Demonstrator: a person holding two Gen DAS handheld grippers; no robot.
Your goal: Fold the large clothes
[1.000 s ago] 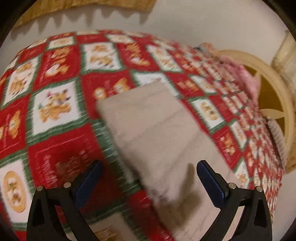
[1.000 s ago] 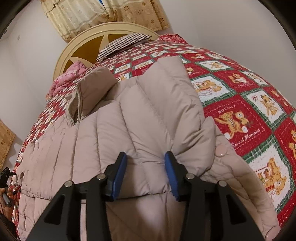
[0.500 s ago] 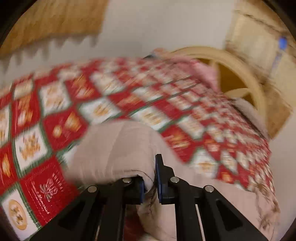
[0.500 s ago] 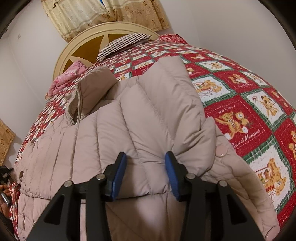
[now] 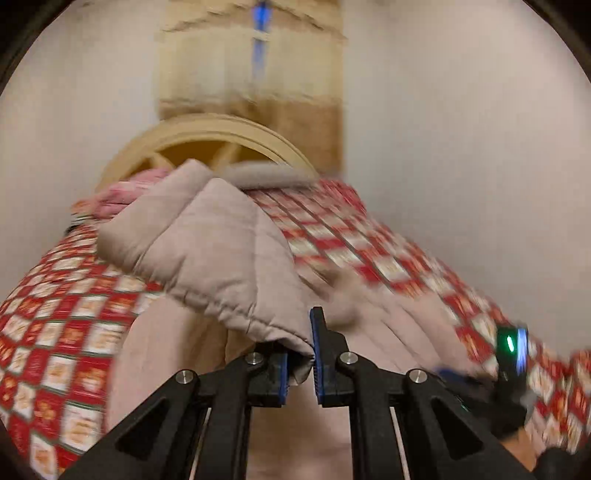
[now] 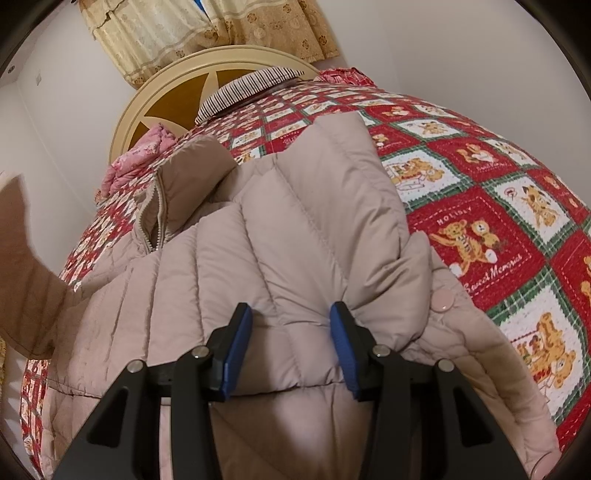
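Note:
A beige quilted puffer jacket (image 6: pixel 295 229) lies spread on a bed, collar and zipper (image 6: pixel 159 206) toward the headboard. My left gripper (image 5: pixel 299 365) is shut on the gathered cuff (image 5: pixel 258 325) of one sleeve (image 5: pixel 207 240), which hangs lifted above the jacket body. In the right wrist view that raised sleeve (image 6: pixel 26 266) shows as a blur at the left edge. My right gripper (image 6: pixel 291 332) is closed on the other sleeve, which lies folded across the jacket front. Its blue pads press into the puffy fabric, which wrinkles around them.
A red, white and green bear-print bedspread (image 6: pixel 480 221) covers the bed. At the head are a round cream headboard (image 6: pixel 166 96), a striped pillow (image 6: pixel 251 88) and pink cloth (image 6: pixel 140 158). Curtains (image 6: pixel 221 26) hang behind. White walls flank the bed.
My left gripper shut on the sleeve cuff, then swung it up and across over the jacket while rolling. The right gripper and its sleeve stayed still.

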